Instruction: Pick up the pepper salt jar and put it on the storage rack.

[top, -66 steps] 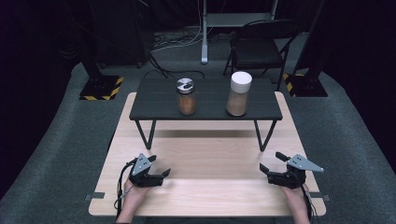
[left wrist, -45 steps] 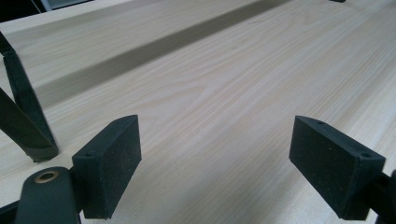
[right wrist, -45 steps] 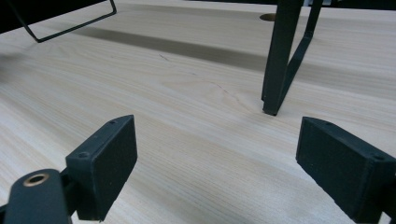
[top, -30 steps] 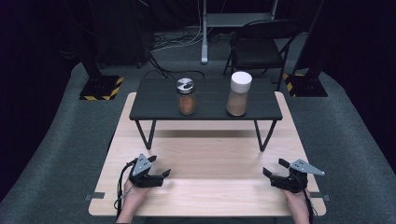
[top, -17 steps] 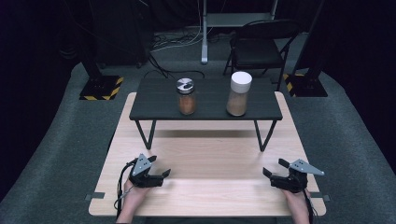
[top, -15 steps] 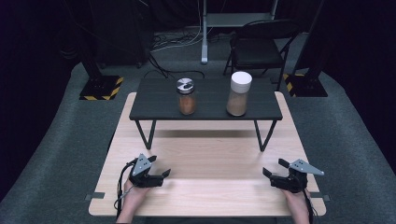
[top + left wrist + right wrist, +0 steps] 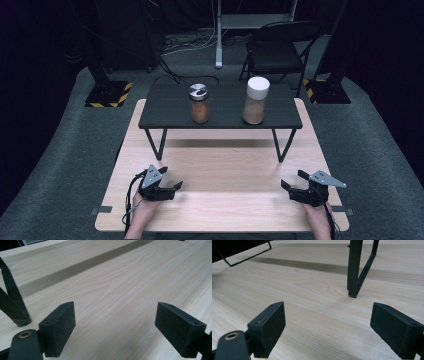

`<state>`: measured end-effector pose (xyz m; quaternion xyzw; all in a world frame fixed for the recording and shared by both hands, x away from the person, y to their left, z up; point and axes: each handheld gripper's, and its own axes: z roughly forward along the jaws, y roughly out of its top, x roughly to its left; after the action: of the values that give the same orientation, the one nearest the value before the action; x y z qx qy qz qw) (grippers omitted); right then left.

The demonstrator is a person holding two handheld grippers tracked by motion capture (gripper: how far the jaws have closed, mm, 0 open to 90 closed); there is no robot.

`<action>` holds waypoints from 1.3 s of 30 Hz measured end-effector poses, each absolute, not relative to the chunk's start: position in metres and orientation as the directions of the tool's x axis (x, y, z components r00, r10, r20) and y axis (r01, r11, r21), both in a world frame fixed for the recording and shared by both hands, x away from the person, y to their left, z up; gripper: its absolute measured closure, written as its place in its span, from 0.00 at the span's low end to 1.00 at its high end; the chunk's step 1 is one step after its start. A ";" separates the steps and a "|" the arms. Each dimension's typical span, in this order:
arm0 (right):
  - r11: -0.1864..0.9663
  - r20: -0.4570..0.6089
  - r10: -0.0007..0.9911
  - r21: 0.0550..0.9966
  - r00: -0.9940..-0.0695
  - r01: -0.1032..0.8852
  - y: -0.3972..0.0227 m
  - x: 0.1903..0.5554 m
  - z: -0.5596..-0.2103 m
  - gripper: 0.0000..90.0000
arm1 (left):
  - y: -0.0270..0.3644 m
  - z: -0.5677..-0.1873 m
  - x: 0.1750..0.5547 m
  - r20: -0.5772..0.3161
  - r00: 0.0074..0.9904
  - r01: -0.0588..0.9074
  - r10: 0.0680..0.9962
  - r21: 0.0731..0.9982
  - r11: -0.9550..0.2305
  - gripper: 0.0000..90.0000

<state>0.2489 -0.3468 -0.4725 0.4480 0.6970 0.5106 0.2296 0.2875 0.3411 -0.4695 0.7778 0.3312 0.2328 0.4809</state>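
Two jars of brown powder stand on a low black table (image 7: 165, 107): a shorter one with a metal lid (image 7: 199, 104) and a taller one with a white lid (image 7: 255, 100). My left gripper (image 7: 175, 189) rests near the front left of the wooden tabletop (image 7: 220, 165), jaws pointing right. My right gripper (image 7: 291, 180) rests near the front right, jaws pointing left. The left gripper (image 7: 115, 327) is open over bare wood with nothing between its pads. The right gripper (image 7: 328, 327) is open too, also with nothing between its pads. Both are far from the jars.
The black table's left leg (image 7: 12, 302) stands near my left gripper, and its right leg (image 7: 354, 270) rises ahead of my right one. A folding chair (image 7: 277, 50) and black stands with striped bases (image 7: 107, 92) sit on the grey floor beyond.
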 end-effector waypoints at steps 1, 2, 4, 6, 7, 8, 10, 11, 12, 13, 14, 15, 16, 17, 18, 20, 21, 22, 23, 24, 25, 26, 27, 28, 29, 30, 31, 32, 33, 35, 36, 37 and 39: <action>0.078 0.138 0.859 0.917 -0.494 0.391 -0.347 0.249 -0.472 0.13 | 0.341 -0.470 0.288 0.043 0.672 0.292 0.739 0.902 -0.317 0.18; 0.078 0.138 0.859 0.916 -0.493 0.393 -0.347 0.249 -0.472 0.13 | 0.341 -0.470 0.288 0.043 0.673 0.291 0.739 0.902 -0.318 0.18; 0.081 0.135 0.858 0.917 -0.496 0.390 -0.346 0.250 -0.473 0.13 | 0.341 -0.470 0.287 0.045 0.673 0.290 0.738 0.902 -0.319 0.18; 0.080 0.135 0.858 0.918 -0.496 0.389 -0.345 0.250 -0.473 0.13 | 0.341 -0.470 0.287 0.044 0.673 0.291 0.739 0.902 -0.318 0.18; 0.087 0.129 0.857 0.918 -0.499 0.387 -0.346 0.250 -0.473 0.13 | 0.341 -0.470 0.288 0.044 0.673 0.291 0.739 0.902 -0.318 0.18; 0.088 0.129 0.856 0.918 -0.500 0.387 -0.346 0.250 -0.472 0.13 | 0.341 -0.470 0.287 0.044 0.673 0.291 0.739 0.902 -0.318 0.18; 0.085 0.133 0.857 0.917 -0.497 0.390 -0.345 0.249 -0.472 0.13 | 0.341 -0.470 0.287 0.044 0.672 0.291 0.739 0.902 -0.319 0.18; 0.083 0.133 0.858 0.917 -0.497 0.389 -0.346 0.249 -0.472 0.13 | 0.341 -0.469 0.287 0.044 0.672 0.291 0.739 0.902 -0.319 0.18; 0.084 0.131 0.858 0.918 -0.497 0.387 -0.346 0.249 -0.473 0.13 | 0.341 -0.470 0.287 0.044 0.672 0.291 0.739 0.902 -0.318 0.18; 0.081 0.135 0.858 0.917 -0.495 0.390 -0.346 0.249 -0.472 0.13 | 0.341 -0.470 0.287 0.043 0.672 0.292 0.739 0.902 -0.318 0.18; 0.083 0.132 0.858 0.918 -0.496 0.388 -0.347 0.249 -0.472 0.13 | 0.341 -0.470 0.288 0.043 0.672 0.292 0.739 0.902 -0.317 0.18; 0.082 0.133 0.858 0.918 -0.496 0.387 -0.347 0.249 -0.472 0.13 | 0.341 -0.470 0.287 0.043 0.672 0.291 0.739 0.902 -0.318 0.18; 0.080 0.135 0.858 0.918 -0.495 0.389 -0.346 0.249 -0.472 0.13 | 0.341 -0.470 0.287 0.044 0.673 0.291 0.739 0.902 -0.318 0.18; 0.081 0.134 0.859 0.917 -0.494 0.390 -0.346 0.249 -0.472 0.13 | 0.341 -0.470 0.287 0.044 0.672 0.291 0.739 0.902 -0.318 0.18; 0.081 0.134 0.859 0.917 -0.494 0.390 -0.346 0.249 -0.472 0.13 | 0.341 -0.470 0.287 0.044 0.672 0.291 0.739 0.902 -0.318 0.18; 0.082 0.132 0.859 0.918 -0.494 0.387 -0.346 0.248 -0.472 0.13 | 0.341 -0.470 0.287 0.046 0.672 0.289 0.739 0.902 -0.319 0.18; 0.082 0.132 0.859 0.919 -0.494 0.387 -0.346 0.248 -0.472 0.13 | 0.341 -0.470 0.287 0.045 0.672 0.290 0.739 0.902 -0.319 0.18; 0.081 0.132 0.860 0.919 -0.494 0.386 -0.346 0.248 -0.472 0.13 | 0.341 -0.470 0.287 0.044 0.672 0.291 0.739 0.902 -0.318 0.18; 0.081 0.132 0.860 0.918 -0.493 0.388 -0.346 0.248 -0.472 0.13 | 0.341 -0.470 0.287 0.043 0.672 0.291 0.739 0.903 -0.317 0.18; 0.079 0.136 0.859 0.918 -0.494 0.389 -0.347 0.248 -0.472 0.13 | 0.341 -0.470 0.287 0.043 0.672 0.291 0.739 0.903 -0.317 0.18; 0.074 0.141 0.857 0.918 -0.495 0.390 -0.348 0.249 -0.473 0.13 | 0.341 -0.470 0.287 0.043 0.672 0.291 0.739 0.903 -0.317 0.18; 0.071 0.143 0.858 0.918 -0.493 0.391 -0.348 0.248 -0.473 0.13 | 0.341 -0.470 0.287 0.044 0.672 0.290 0.739 0.903 -0.318 0.18; 0.072 0.142 0.859 0.918 -0.492 0.389 -0.348 0.248 -0.473 0.13 | 0.341 -0.470 0.287 0.045 0.672 0.290 0.739 0.903 -0.318 0.18; 0.070 0.143 0.859 0.918 -0.491 0.389 -0.348 0.248 -0.473 0.13 | 0.341 -0.470 0.287 0.045 0.672 0.289 0.739 0.903 -0.319 0.18; 0.071 0.142 0.860 0.919 -0.491 0.389 -0.348 0.248 -0.473 0.13 | 0.341 -0.470 0.287 0.044 0.673 0.291 0.739 0.902 -0.318 0.18; 0.072 0.140 0.860 0.919 -0.491 0.388 -0.348 0.248 -0.473 0.13 | 0.341 -0.470 0.287 0.044 0.673 0.290 0.739 0.903 -0.318 0.18; 0.071 0.141 0.860 0.918 -0.490 0.390 -0.348 0.248 -0.473 0.13 | 0.341 -0.470 0.287 0.044 0.672 0.290 0.739 0.903 -0.317 0.18; 0.072 0.141 0.860 0.918 -0.490 0.390 -0.347 0.248 -0.473 0.13 | 0.341 -0.470 0.287 0.043 0.673 0.290 0.739 0.903 -0.317 0.18; 0.073 0.140 0.860 0.918 -0.491 0.390 -0.347 0.248 -0.473 0.13 | 0.342 -0.470 0.287 0.043 0.672 0.290 0.739 0.903 -0.316 0.18; 0.079 0.134 0.859 0.919 -0.494 0.387 -0.347 0.248 -0.473 0.13 | 0.341 -0.470 0.287 0.041 0.672 0.292 0.739 0.903 -0.316 0.18; 0.079 0.135 0.859 0.918 -0.493 0.388 -0.347 0.248 -0.473 0.13 | 0.341 -0.470 0.287 0.041 0.672 0.292 0.739 0.903 -0.316 0.18; 0.079 0.134 0.859 0.918 -0.493 0.388 -0.347 0.248 -0.472 0.13 | 0.341 -0.470 0.287 0.042 0.672 0.291 0.739 0.903 -0.316 0.18; 0.080 0.133 0.859 0.919 -0.494 0.385 -0.347 0.248 -0.473 0.13 | 0.341 -0.470 0.287 0.040 0.672 0.292 0.739 0.903 -0.315 0.18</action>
<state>0.2481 -0.3471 -0.4726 0.4463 0.6972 0.5109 0.2318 0.2869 0.3415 -0.4697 0.7771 0.3318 0.2318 0.4819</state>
